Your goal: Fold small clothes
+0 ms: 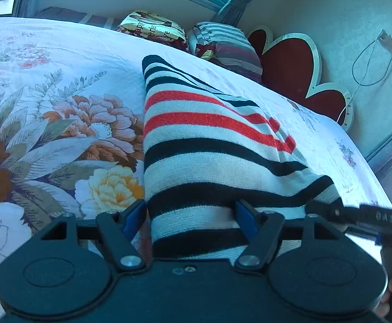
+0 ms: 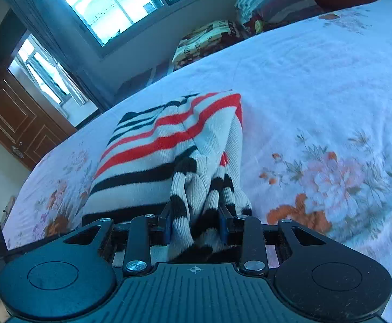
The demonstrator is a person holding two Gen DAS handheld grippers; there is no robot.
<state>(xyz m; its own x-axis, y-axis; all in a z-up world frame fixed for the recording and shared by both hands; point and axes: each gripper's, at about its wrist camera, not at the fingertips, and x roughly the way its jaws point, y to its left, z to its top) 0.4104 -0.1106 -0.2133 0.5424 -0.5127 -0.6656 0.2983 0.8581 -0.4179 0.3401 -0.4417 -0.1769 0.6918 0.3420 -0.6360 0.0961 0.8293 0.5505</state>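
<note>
1. Two hand-held grippers worked one striped sweater on a bed covered with a flowered sheet; the garment lay near the middle of the mattress, already doubled into a long narrow shape.

2. At the near hem, the left hand-held gripper stood with its blue pads spread wide, one at the sweater's left edge and one pressing on the cloth farther right; whether they gripped anything could not be told.

3. From the other side, the right hand-held gripper had its pads drawn close on a bunched wad of ribbed knit, apparently the cuff or hem end of the sweater.

4. Judged by its slack drape and soft ribbing, the knit looked light, limp and stretchy, with a rough surface unlikely to slip from the pads.

5. Such cloth would probably sag and lose its fold if lifted from one point, so corners and the thicker ribbed edges seemed the safest places to take hold, one on each side.

6. No basket, box or drawer for finished clothes appeared in either view.

7. Beyond the sweater, two pillows lay at the head of the bed beside a red heart-shaped headboard.
</note>
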